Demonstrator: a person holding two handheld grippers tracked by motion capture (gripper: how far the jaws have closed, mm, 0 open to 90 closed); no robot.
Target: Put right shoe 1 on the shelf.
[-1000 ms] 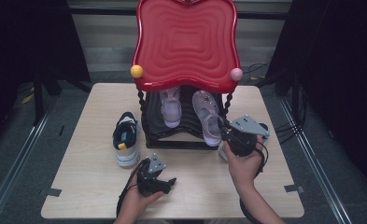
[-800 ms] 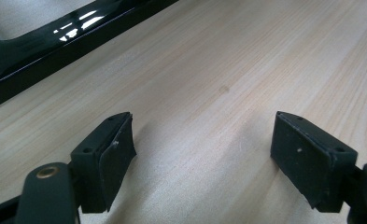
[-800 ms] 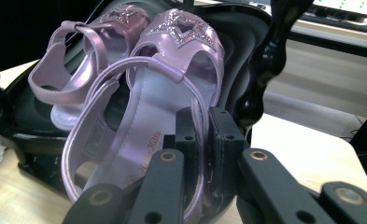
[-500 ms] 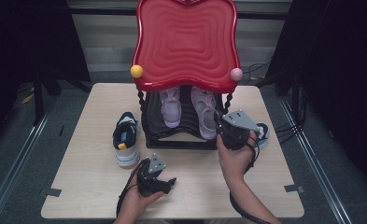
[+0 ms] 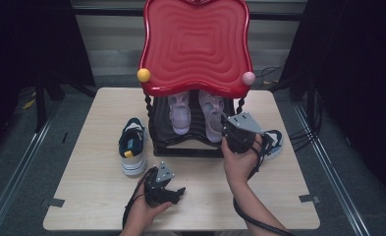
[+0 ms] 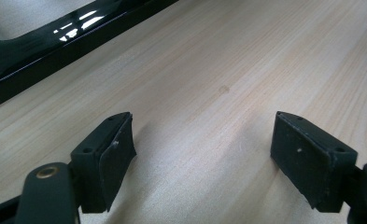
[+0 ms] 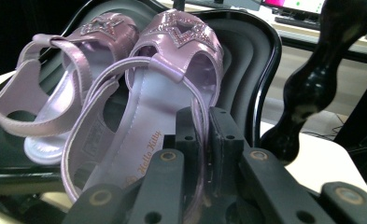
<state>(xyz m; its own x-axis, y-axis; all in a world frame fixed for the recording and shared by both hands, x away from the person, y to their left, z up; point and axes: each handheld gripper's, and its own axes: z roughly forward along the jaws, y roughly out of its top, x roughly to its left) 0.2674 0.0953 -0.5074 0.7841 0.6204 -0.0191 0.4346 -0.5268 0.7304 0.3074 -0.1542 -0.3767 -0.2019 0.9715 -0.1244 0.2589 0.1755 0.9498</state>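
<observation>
Our left gripper (image 5: 173,192) rests on the table (image 5: 92,182), jaws apart and empty. Our right gripper (image 7: 203,135) is clamped on the heel strap of the right lilac sandal (image 7: 158,102), which lies toe-away on the black shelf (image 7: 246,42).

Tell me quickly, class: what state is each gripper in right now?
Left gripper: open, nothing between its jaws, low over the table.
Right gripper: shut on the heel strap of the lilac sandal.
</observation>
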